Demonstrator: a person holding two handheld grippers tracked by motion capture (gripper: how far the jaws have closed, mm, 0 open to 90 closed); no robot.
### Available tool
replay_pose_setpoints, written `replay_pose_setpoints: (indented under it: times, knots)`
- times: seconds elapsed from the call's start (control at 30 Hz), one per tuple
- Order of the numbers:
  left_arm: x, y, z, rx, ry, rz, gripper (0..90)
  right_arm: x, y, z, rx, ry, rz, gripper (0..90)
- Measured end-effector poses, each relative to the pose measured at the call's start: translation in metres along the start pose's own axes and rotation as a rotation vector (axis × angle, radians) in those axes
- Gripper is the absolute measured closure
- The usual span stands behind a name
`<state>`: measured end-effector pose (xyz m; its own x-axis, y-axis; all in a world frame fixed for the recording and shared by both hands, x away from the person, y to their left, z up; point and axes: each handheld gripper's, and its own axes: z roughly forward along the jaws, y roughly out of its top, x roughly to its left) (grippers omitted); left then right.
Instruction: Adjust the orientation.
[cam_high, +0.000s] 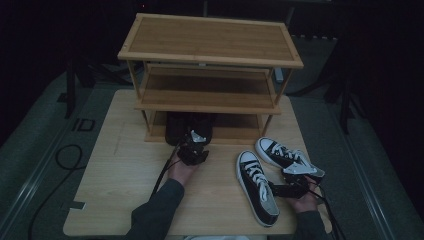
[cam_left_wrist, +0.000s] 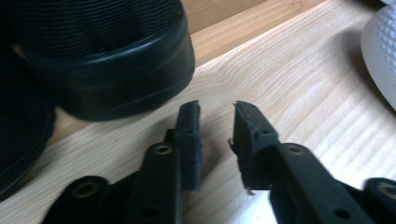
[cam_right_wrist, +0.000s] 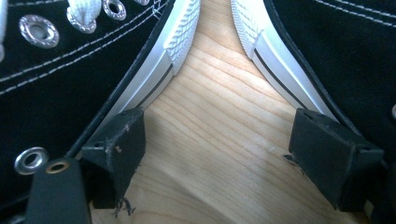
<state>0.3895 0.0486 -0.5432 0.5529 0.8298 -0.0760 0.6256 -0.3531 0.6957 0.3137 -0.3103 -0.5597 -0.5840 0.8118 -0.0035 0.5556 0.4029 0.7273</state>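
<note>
high view: left gripper sits just at 6 o'clock of the black shoes on the rack.
left jaws: apart, holding nothing.
right gripper: jaws wide apart between two sneakers, holding nothing.

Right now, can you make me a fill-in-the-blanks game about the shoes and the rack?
1. The wooden shoe rack has ____ shelves.
2. The two black shoes sit on the ____ shelf.
3. The black-and-white sneakers have ____ laces.
4. The right gripper rests ____ the two sneakers.

Missing words: three; bottom; white; between

left gripper by black shoes | right gripper between sneakers
</note>
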Motion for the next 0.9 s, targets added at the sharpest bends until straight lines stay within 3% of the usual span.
replay_pose_setpoints:
  times: [0.23, 0.7, 0.77, 0.8, 0.9]
  knots:
    - [-0.013, 0.012, 0.018, -0.016, 0.026, -0.008, 89.5, 0.000, 0.000, 0.000, 0.000, 0.000, 0.000, 18.6]
    - [-0.028, 0.039, 0.049, -0.057, 0.108, 0.021, 90.0, 0.000, 0.000, 0.000, 0.000, 0.000, 0.001, 19.4]
    - [-0.029, 0.042, 0.052, -0.078, 0.098, 0.012, 90.0, 0.000, 0.000, -0.001, -0.006, -0.009, 0.008, 23.0]
    - [-0.030, 0.044, 0.053, -0.078, 0.124, 0.018, 90.0, 0.000, 0.000, -0.001, -0.008, -0.009, 0.009, 25.0]
    - [-0.030, 0.046, 0.057, -0.087, 0.126, -0.001, 90.0, 0.001, -0.001, -0.002, -0.020, -0.001, 0.002, 33.4]
